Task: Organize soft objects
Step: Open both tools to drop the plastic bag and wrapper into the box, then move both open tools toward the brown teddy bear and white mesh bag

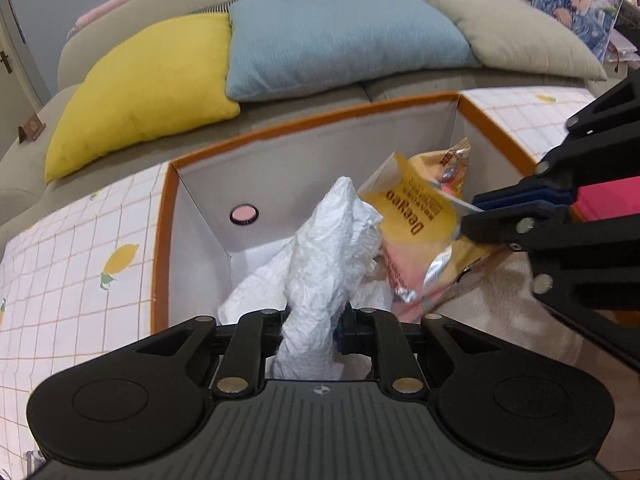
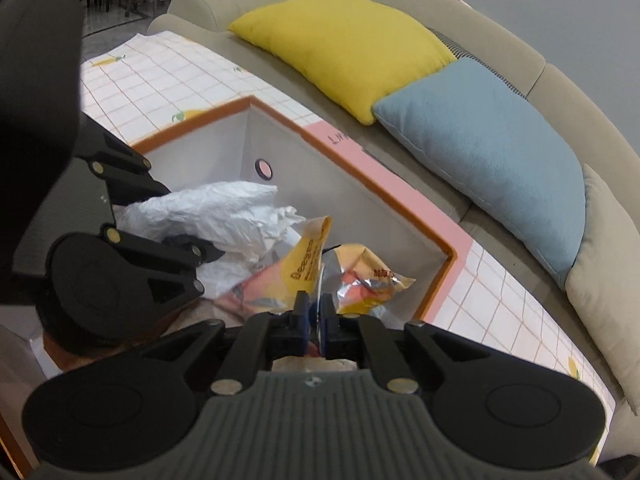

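A white storage box with an orange rim (image 1: 160, 216) (image 2: 440, 248) stands open on the table. My left gripper (image 1: 310, 320) is shut on a crumpled white plastic bag (image 1: 336, 236) and holds it over the box; the bag also shows in the right wrist view (image 2: 224, 212). My right gripper (image 2: 314, 312) is shut on a yellow and pink snack packet (image 2: 308, 268) over the box; in the left wrist view it (image 1: 466, 220) comes in from the right, clamped on the packet (image 1: 416, 208). Another yellow foil packet (image 2: 368, 280) lies below in the box.
A beige sofa (image 1: 180, 4) behind the table carries a yellow cushion (image 1: 152, 92) (image 2: 344, 44), a blue cushion (image 1: 340, 36) (image 2: 492, 152) and a beige cushion (image 1: 516, 28). A lemon-print checked cloth (image 1: 60, 260) (image 2: 168, 76) covers the table. A beige fleecy thing (image 1: 504, 300) lies in the box.
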The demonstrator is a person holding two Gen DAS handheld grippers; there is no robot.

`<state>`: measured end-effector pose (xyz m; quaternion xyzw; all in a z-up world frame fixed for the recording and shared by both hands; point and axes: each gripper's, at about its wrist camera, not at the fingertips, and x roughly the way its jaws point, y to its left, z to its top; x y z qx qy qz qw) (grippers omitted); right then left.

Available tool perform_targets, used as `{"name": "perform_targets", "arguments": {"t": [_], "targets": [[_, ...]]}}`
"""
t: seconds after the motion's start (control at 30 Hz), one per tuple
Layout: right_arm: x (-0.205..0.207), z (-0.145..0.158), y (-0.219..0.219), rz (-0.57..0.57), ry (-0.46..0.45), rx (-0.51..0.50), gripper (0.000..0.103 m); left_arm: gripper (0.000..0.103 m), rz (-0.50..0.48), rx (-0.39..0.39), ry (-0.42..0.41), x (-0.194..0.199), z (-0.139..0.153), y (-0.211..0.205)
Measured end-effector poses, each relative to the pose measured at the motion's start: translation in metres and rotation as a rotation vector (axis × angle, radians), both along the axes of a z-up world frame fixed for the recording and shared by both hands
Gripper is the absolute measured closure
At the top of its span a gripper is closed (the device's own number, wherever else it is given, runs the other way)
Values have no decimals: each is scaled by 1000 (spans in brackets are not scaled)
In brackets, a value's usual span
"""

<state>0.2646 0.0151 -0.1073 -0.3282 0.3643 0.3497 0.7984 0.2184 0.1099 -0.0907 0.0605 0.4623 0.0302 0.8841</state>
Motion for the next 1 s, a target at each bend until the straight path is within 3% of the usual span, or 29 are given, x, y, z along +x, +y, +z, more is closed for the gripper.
{"name": "perform_targets", "arguments": {"t": [0.1, 0.13, 0.17, 0.2, 0.23, 0.37, 0.4, 0.47, 0.6, 0.77, 1.0], "targets": [[-4, 1, -3, 7, -26, -7, 98, 78, 19, -12, 3, 0, -2, 3], [-4, 2, -2, 10, -30, -9, 93, 74, 27, -17, 3, 1, -2, 5], [-4, 4, -1, 11, -33, -9, 88, 63, 33, -27, 5, 1, -1, 6], [-5, 5, -2, 10, -36, -6, 75, 51, 40, -38, 7, 1, 0, 8], [-6, 6, -4, 10, -38, 0, 67, 51, 38, -56, 0, 0, 2, 9], [-8, 10, -5, 11, -42, 2, 64, 39, 33, -81, -25, -6, 13, 8], [-10, 12, -6, 12, -47, 1, 63, 27, 35, -84, -36, -8, 16, 8], [-14, 16, -6, 16, -58, 0, 58, 20, 52, -84, -69, -15, 24, 7], [-23, 27, -13, 19, -78, 25, 46, 19, 66, -134, -98, -26, 39, 10], [-38, 46, -29, -26, -90, 83, 44, 19, 82, -192, -155, -46, 61, 8], [-65, 71, -71, -189, -118, 205, 44, 19, 139, -299, -297, -85, 90, 0]]}}
